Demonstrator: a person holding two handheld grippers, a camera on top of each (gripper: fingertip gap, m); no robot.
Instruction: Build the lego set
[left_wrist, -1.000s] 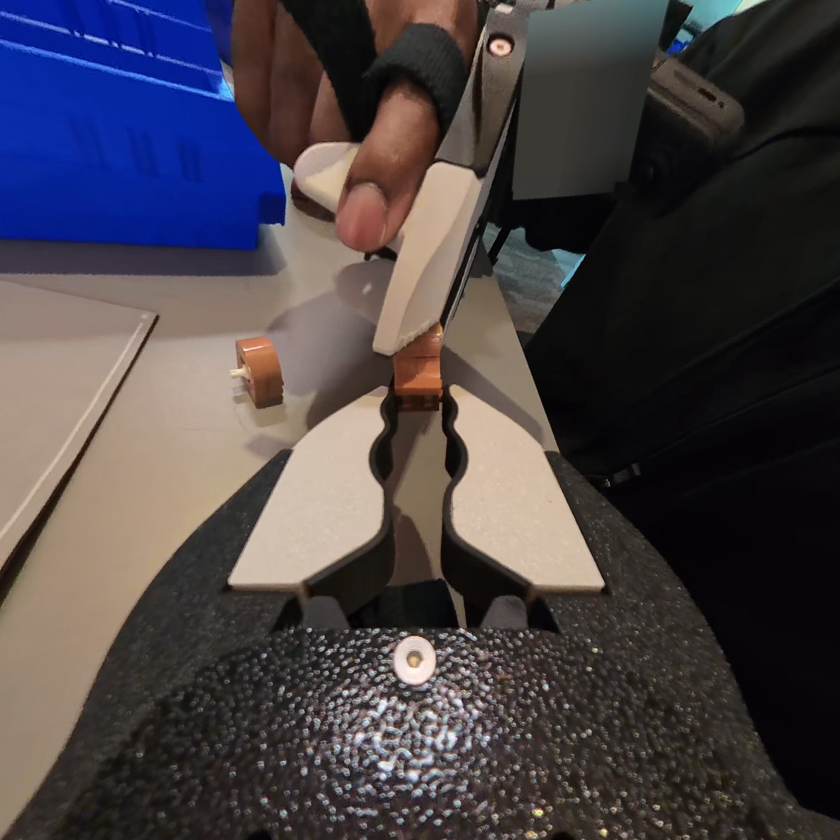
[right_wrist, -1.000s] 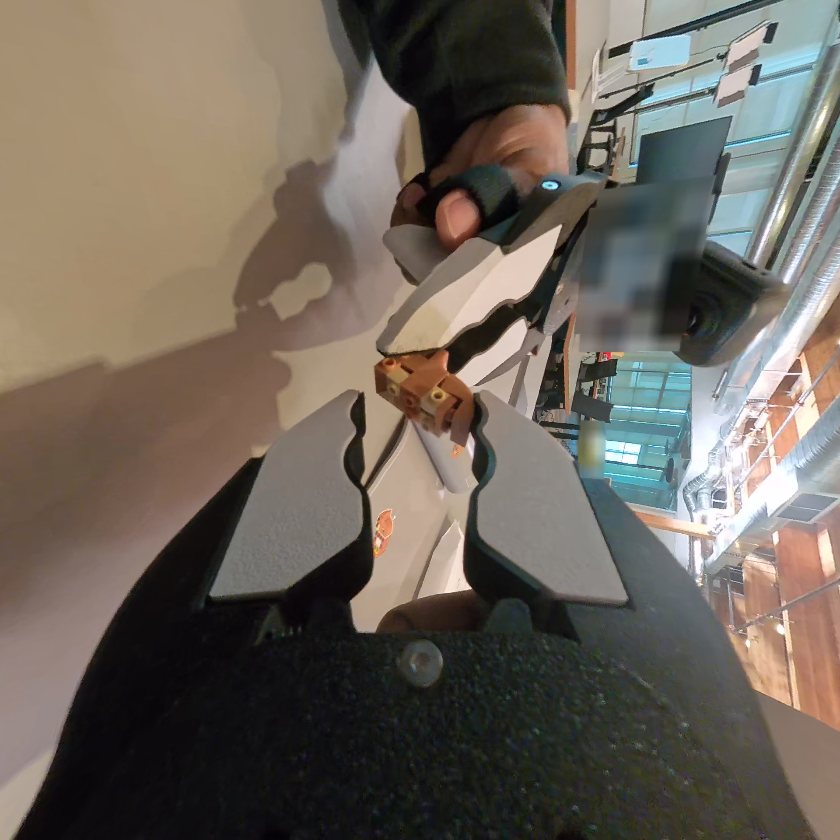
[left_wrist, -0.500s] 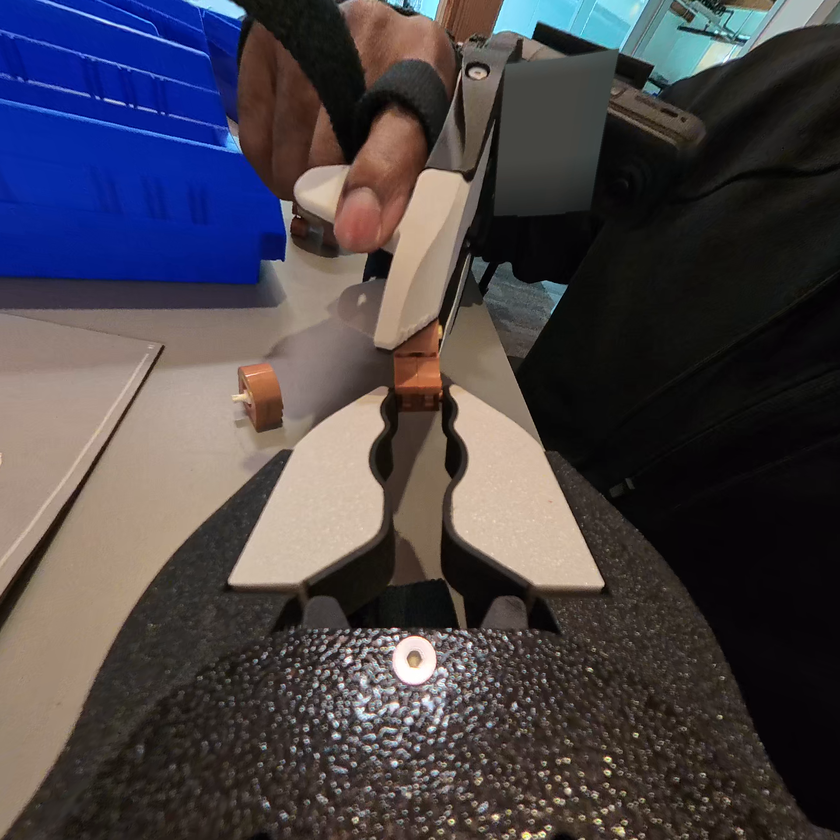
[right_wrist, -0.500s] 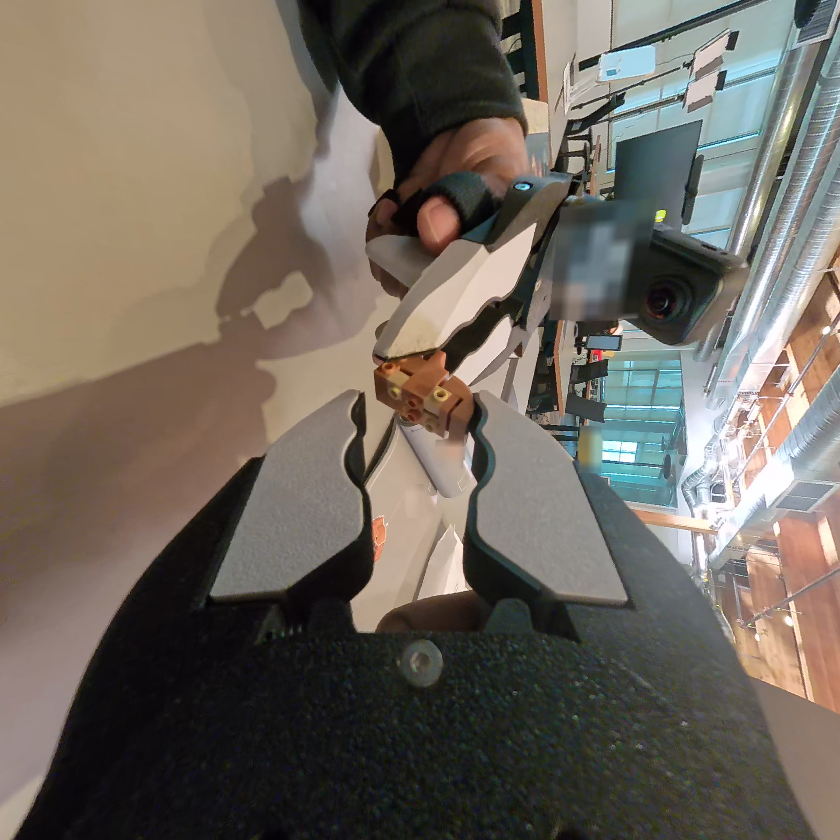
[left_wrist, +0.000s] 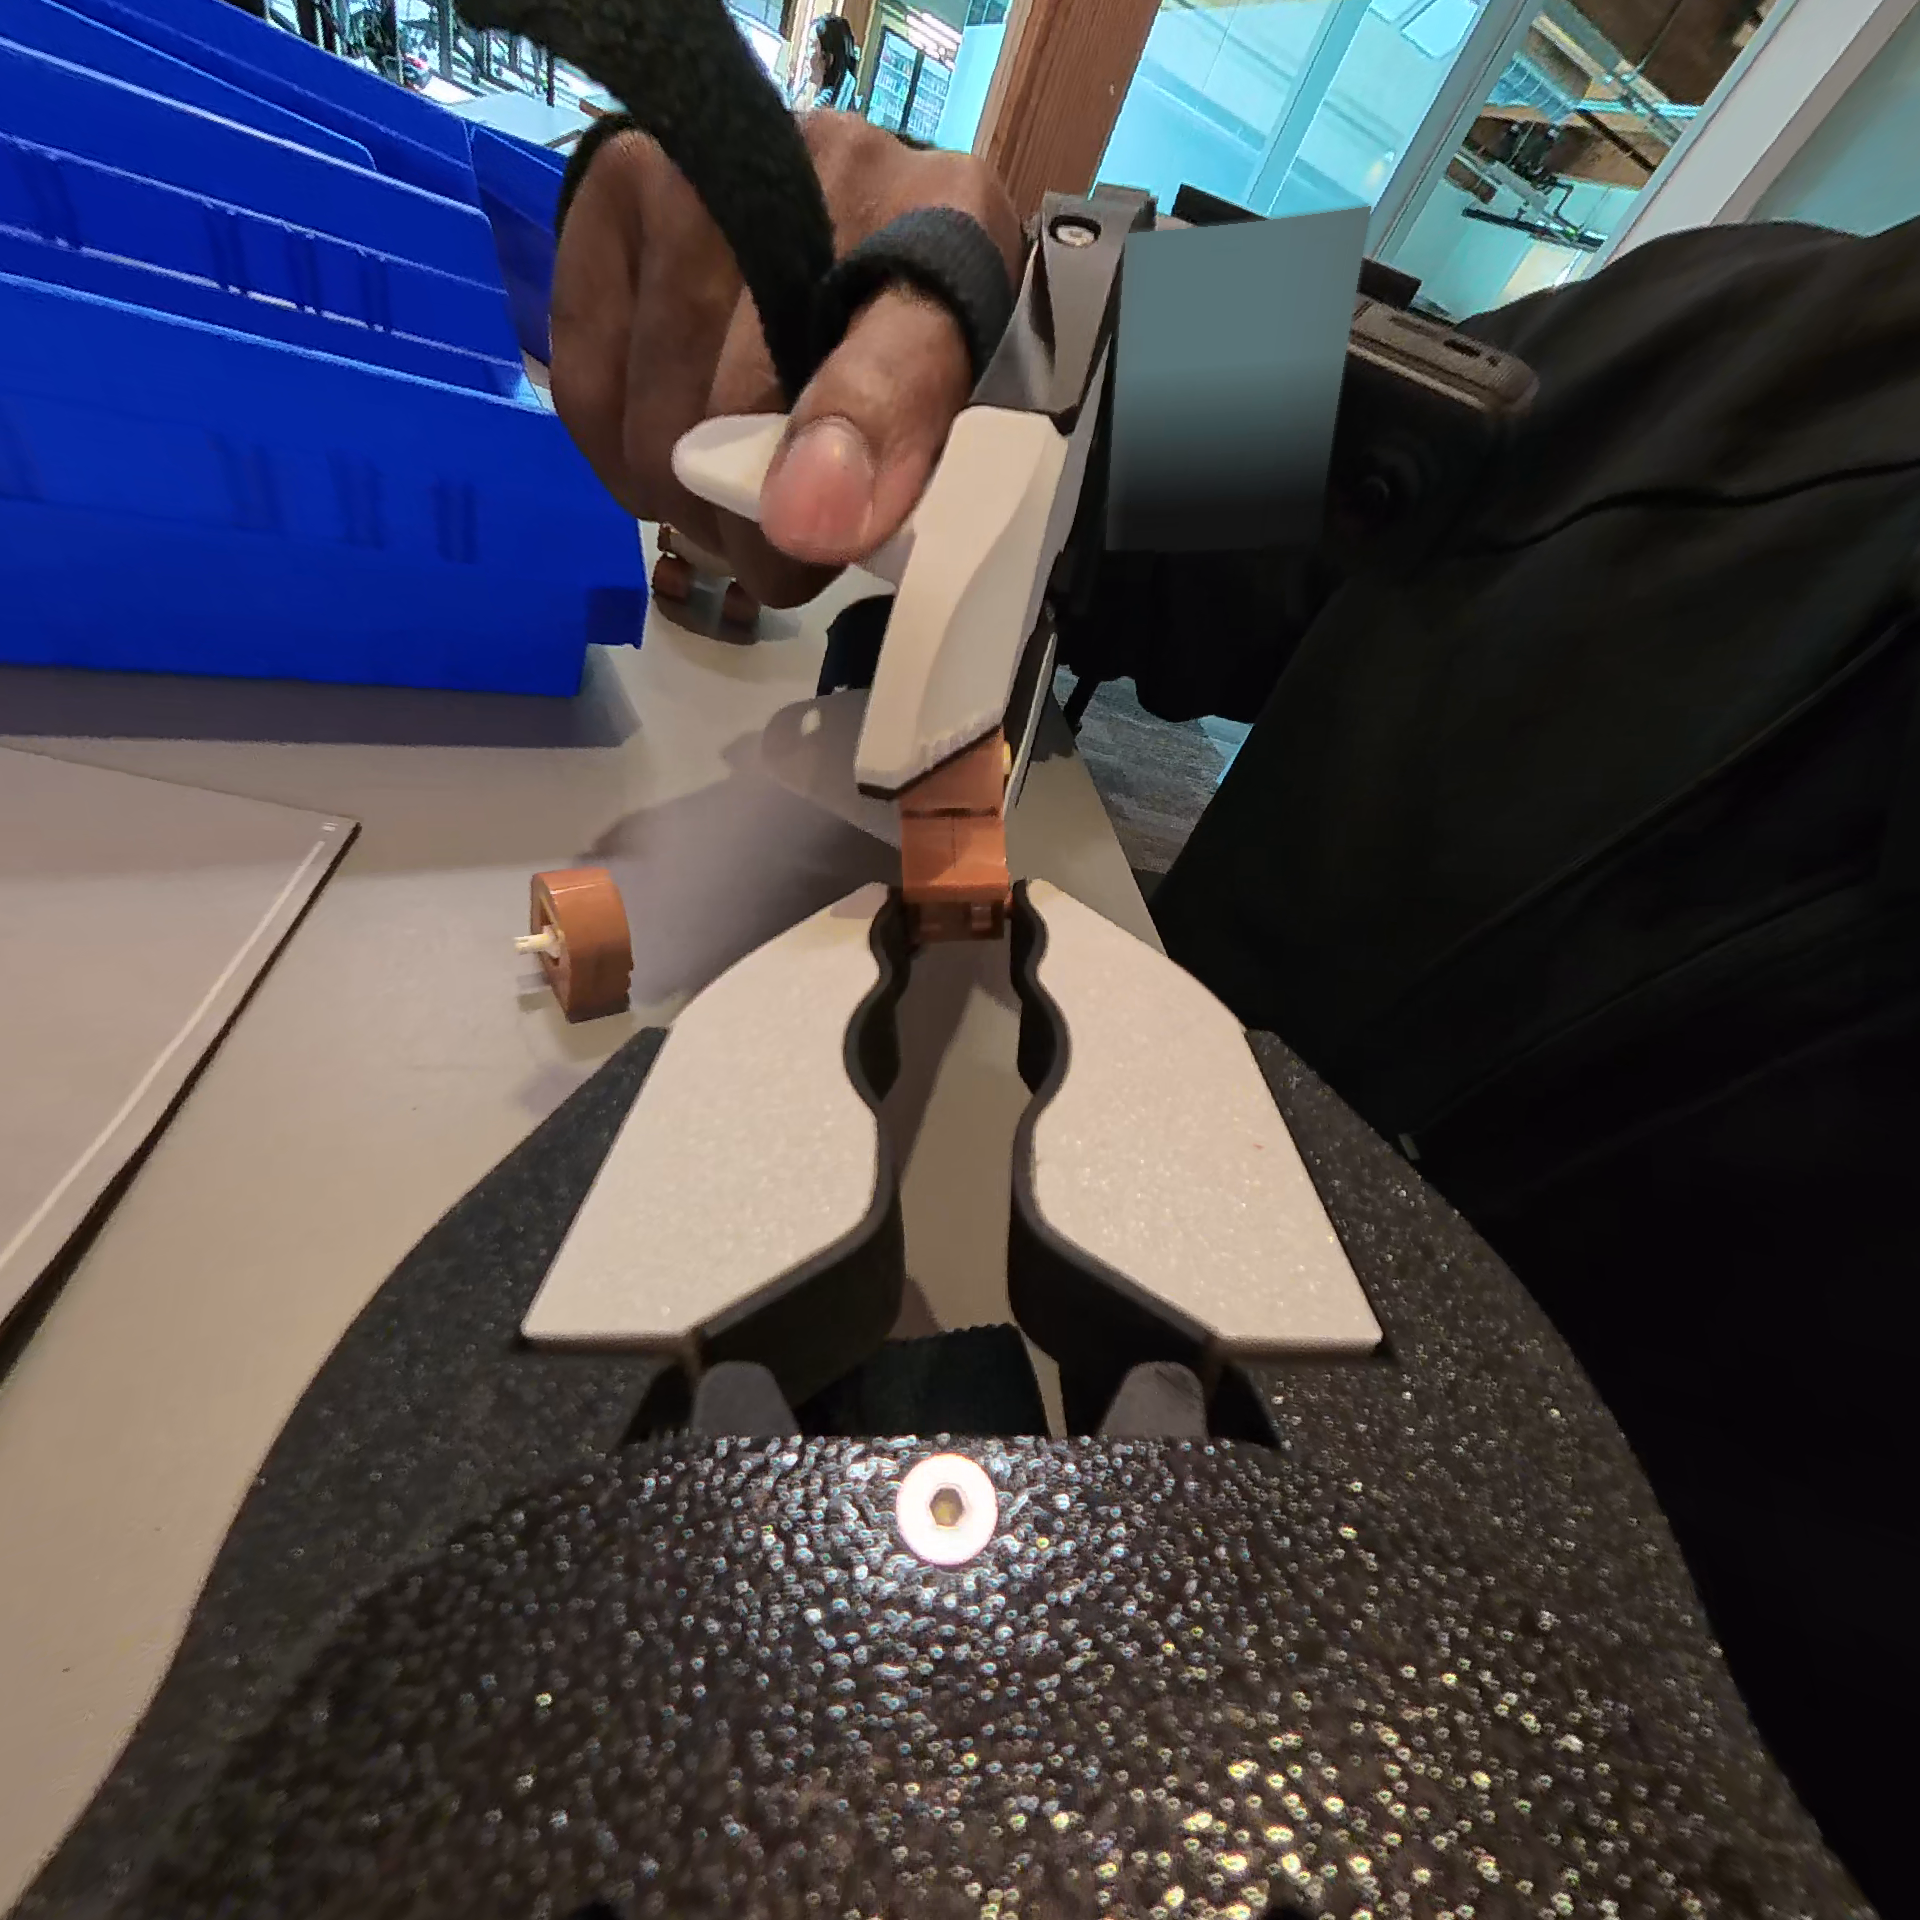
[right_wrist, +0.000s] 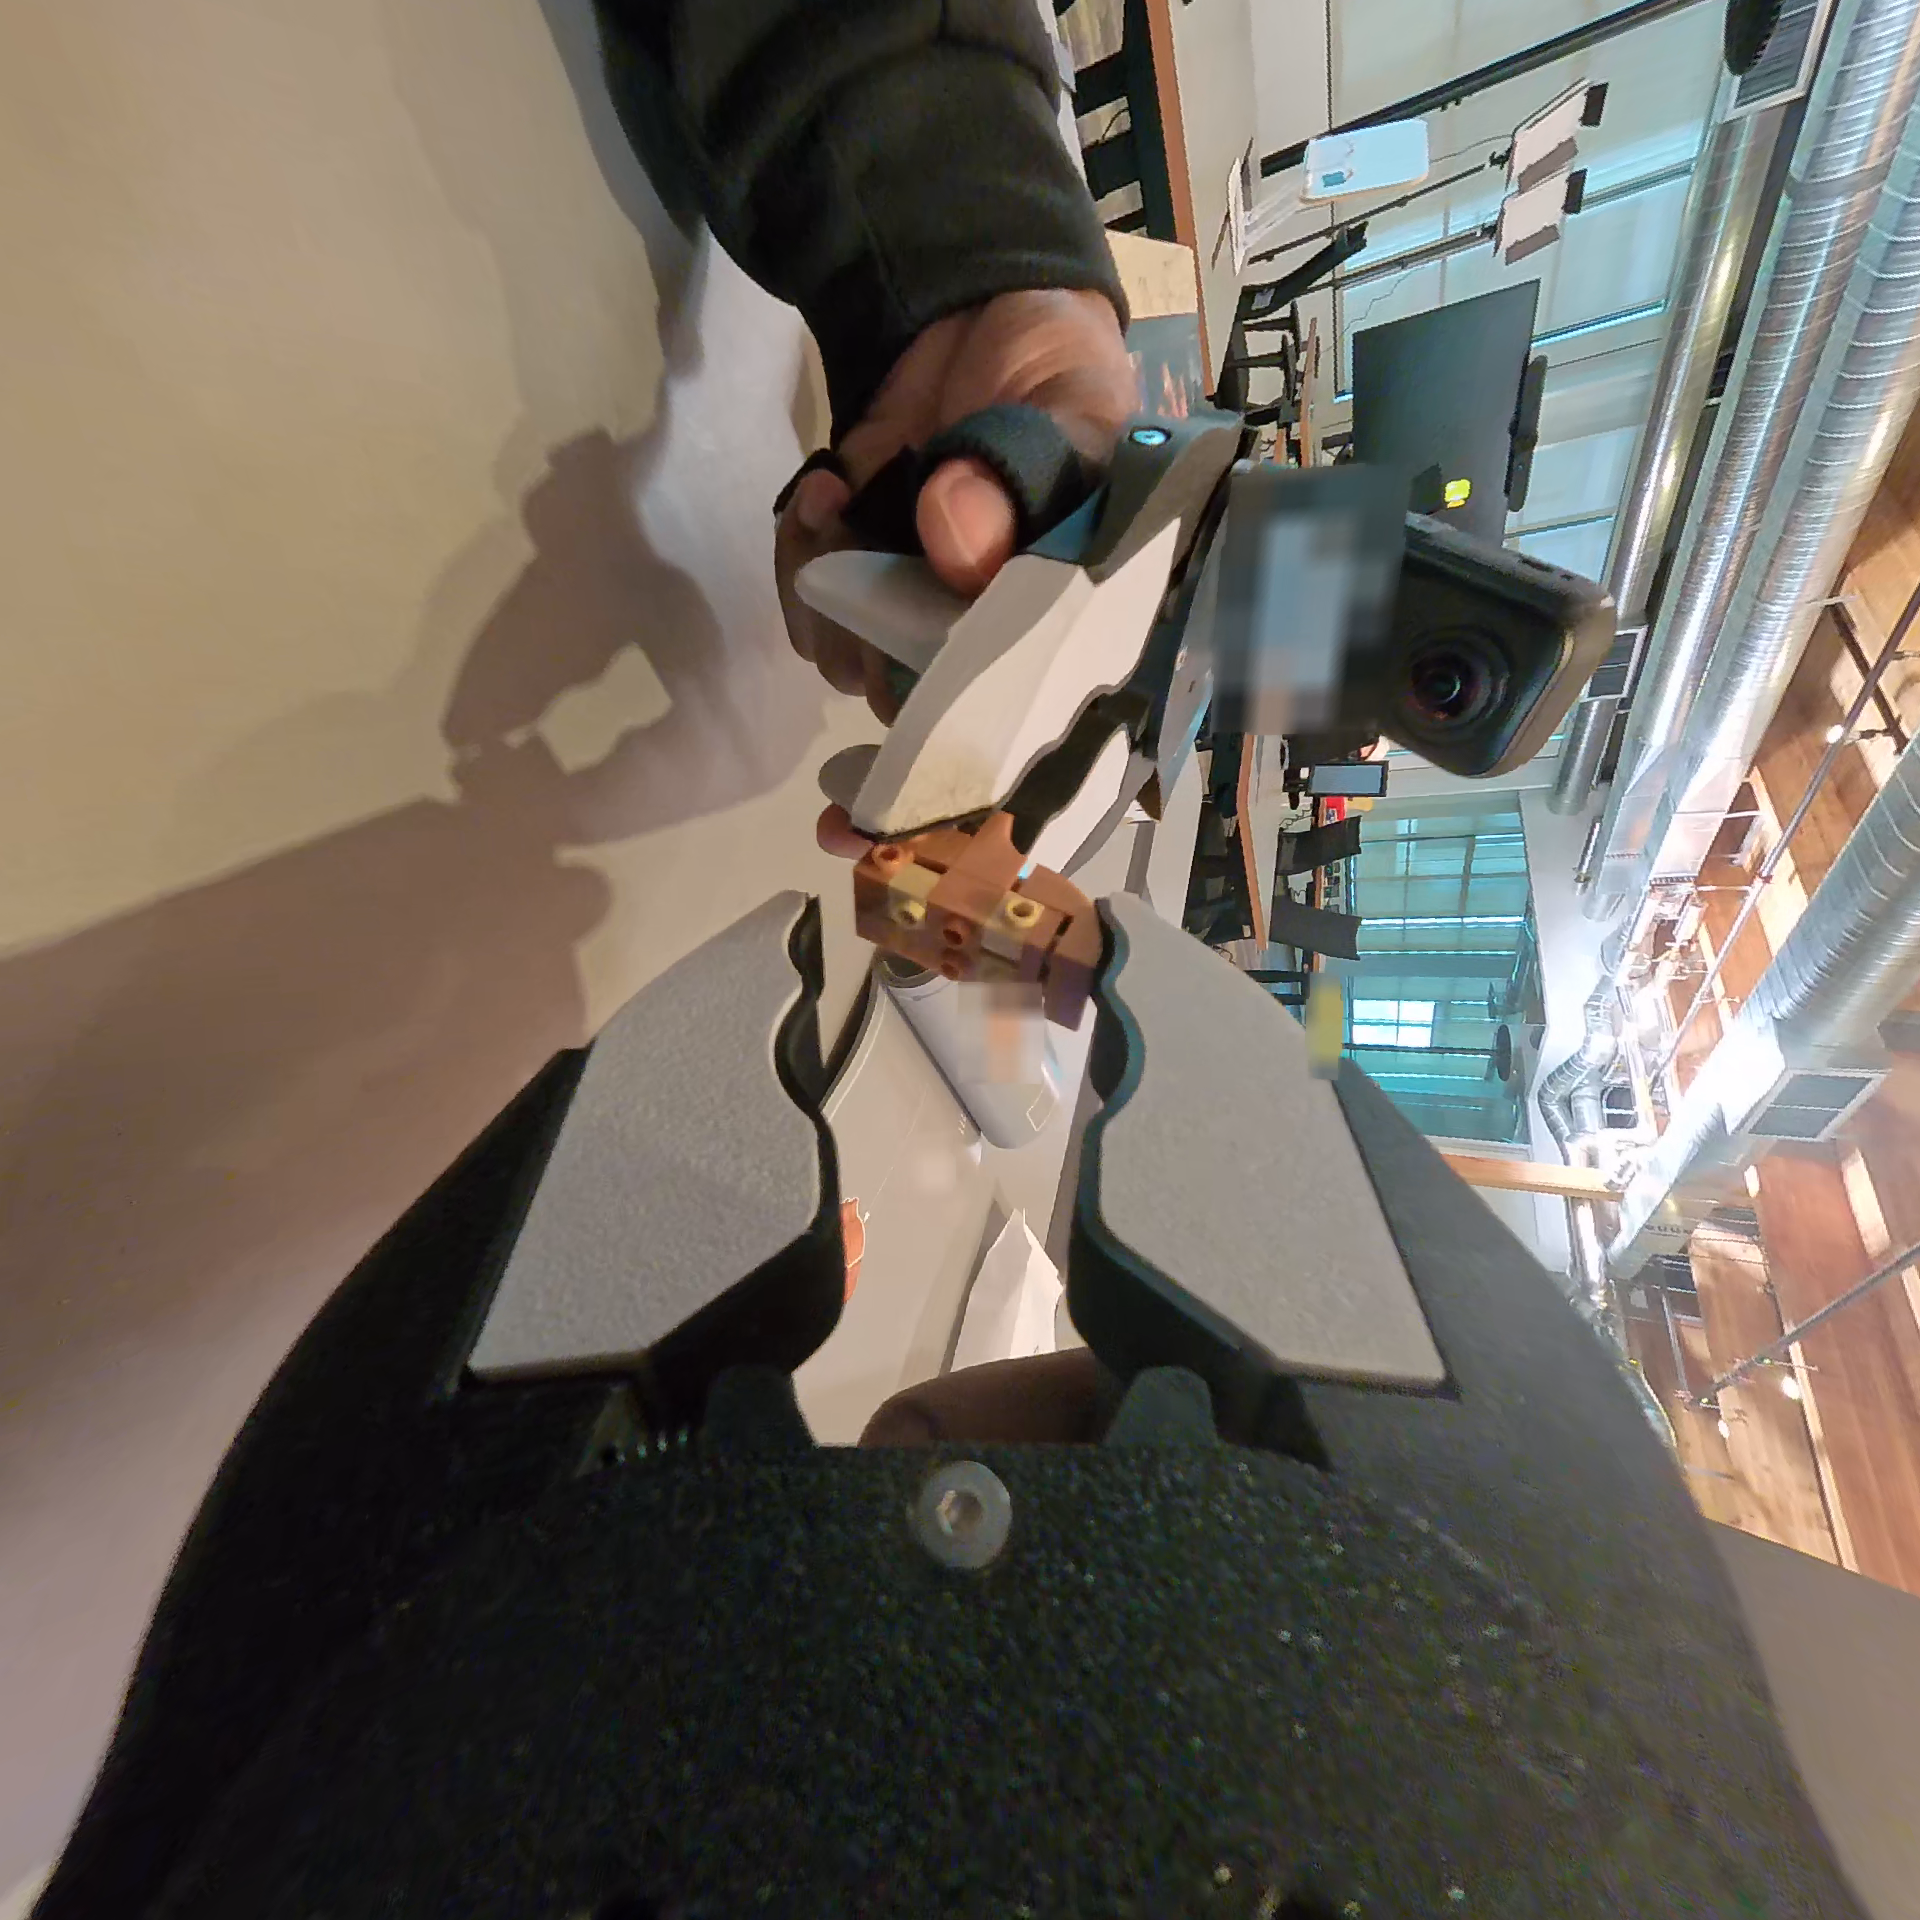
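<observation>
Standing by: a grey table (left_wrist: 312, 1091) with both grippers meeting above its near edge.
Bins: blue bins (left_wrist: 260, 416) line the far left of the table.
Mat: a flat grey mat (left_wrist: 125, 987) lies on the table's left side.
Person: dark clothing fills the right of the left wrist view; a hand (left_wrist: 748, 343) with a black strap holds the right gripper.
Left gripper: the left gripper (left_wrist: 954, 914) is clenched on one end of a brown brick assembly (left_wrist: 951, 852), both tips pressed to its sides.
Right gripper: the right gripper (right_wrist: 956, 914) stands released around the other end; one finger (right_wrist: 1117, 940) touches the brick piece, the opposite finger stands clear of it.
Brick assembly: held in the air between the two grippers, above the table.
Wheel: a small brown wheel (left_wrist: 582, 940) with a white pin stands on edge on the table, just left of the left gripper.
</observation>
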